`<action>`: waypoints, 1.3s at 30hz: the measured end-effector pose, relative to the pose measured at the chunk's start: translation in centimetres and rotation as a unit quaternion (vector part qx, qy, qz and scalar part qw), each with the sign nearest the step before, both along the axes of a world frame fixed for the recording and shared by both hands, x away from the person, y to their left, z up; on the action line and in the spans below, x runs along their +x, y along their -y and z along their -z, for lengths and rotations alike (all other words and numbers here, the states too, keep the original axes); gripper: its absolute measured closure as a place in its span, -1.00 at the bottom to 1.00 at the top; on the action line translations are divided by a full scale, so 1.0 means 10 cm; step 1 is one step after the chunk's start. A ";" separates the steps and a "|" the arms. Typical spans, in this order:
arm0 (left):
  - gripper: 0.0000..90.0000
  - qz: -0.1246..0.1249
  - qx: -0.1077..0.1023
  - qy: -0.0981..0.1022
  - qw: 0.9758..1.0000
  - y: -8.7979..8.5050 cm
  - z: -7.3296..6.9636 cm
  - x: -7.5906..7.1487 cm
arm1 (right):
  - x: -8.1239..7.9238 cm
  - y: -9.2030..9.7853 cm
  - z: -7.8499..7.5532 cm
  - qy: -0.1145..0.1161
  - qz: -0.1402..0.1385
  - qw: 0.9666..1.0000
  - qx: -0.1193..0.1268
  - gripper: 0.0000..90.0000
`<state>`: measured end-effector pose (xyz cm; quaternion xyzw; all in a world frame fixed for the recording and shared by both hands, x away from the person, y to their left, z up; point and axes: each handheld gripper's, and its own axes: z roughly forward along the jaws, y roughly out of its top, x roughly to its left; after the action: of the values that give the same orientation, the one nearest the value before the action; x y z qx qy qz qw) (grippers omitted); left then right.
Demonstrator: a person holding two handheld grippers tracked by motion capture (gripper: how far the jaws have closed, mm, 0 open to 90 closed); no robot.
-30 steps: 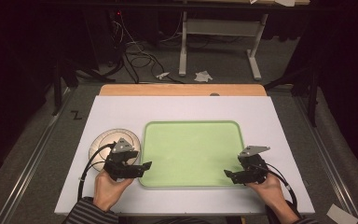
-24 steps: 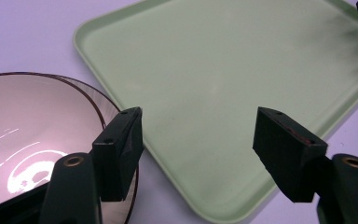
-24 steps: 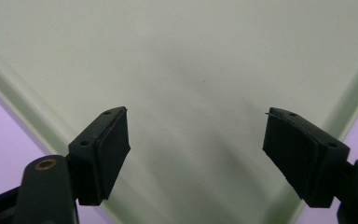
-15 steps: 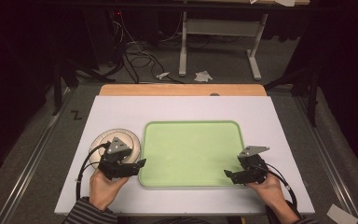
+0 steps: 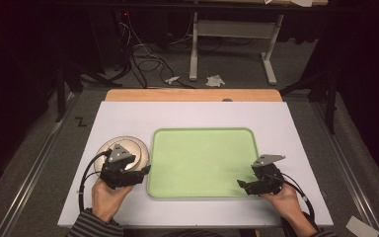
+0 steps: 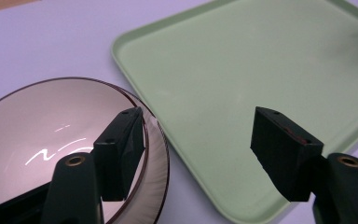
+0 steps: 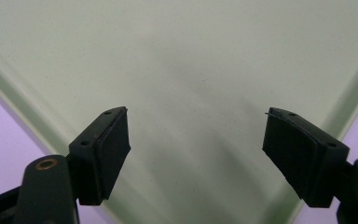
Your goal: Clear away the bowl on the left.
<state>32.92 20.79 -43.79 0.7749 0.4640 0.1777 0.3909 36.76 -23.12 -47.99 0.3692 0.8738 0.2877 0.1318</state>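
Observation:
A pale green tray (image 5: 202, 134) lies empty in the middle of the white table. A shiny round plate (image 5: 109, 146) sits just left of it, its rim close to the tray's edge (image 6: 135, 60). My left gripper (image 5: 140, 173) hovers over the plate's near right side, open, one jaw above the plate (image 6: 37, 126) and the other above the tray. My right gripper (image 5: 243, 185) hangs open over the tray's near right corner (image 7: 177, 70), nothing between its jaws.
The white tabletop (image 5: 128, 116) has a wooden strip (image 5: 192, 95) along its far edge. Beyond it are cables, crumpled paper (image 5: 215, 80) and a table frame on the grey floor.
My left gripper has shifted left, from the tray's left edge to over the plate. The right gripper has stayed put.

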 end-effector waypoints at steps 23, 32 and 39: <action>-0.22 -0.075 -0.027 -0.010 0.997 -0.37 0.01 0.09 | 0.00 0.00 -0.01 0.000 0.005 1.000 0.001 -0.47; -0.25 -0.111 -0.023 -0.024 0.993 -0.57 0.05 0.18 | 0.00 0.00 0.00 -0.001 0.002 1.000 0.001 -0.47; -0.27 -0.144 -0.037 -0.055 0.987 -0.76 0.14 0.30 | 0.01 0.00 0.01 -0.006 0.001 1.000 -0.001 -0.47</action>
<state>35.92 28.42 -45.17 0.6935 0.5976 0.1721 0.3638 36.84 -23.10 -48.10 0.3718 0.8745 0.2844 0.1272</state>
